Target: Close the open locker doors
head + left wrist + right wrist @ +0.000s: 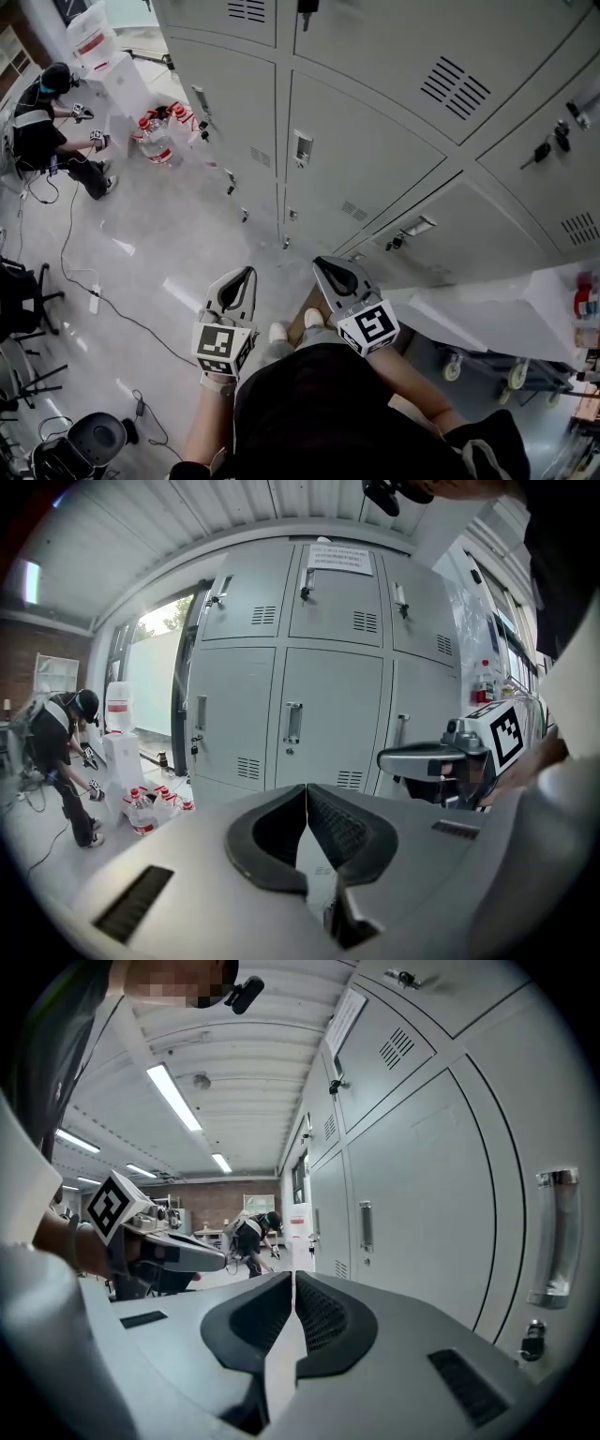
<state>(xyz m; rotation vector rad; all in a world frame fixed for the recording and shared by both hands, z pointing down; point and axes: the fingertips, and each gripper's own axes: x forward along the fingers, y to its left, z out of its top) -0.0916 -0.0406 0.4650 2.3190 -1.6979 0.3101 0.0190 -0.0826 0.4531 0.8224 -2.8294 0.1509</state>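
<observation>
— Any writing on the lockers (319, 705)?
— A paper notice (337, 559) on the top middle door, too small to read. Only your left gripper view shows it. The doors facing you look shut.
— My grippers?
— Your left gripper (247, 272) and right gripper (321, 262) are both pinched together, empty. Water bottles (157, 141) stand by the lockers' left end.

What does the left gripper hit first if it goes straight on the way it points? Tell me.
Probably the closed grey metal locker door in the middle column, near its slotted vent. The left gripper, shut, has nothing nearer in line; the distance is unclear.
</observation>
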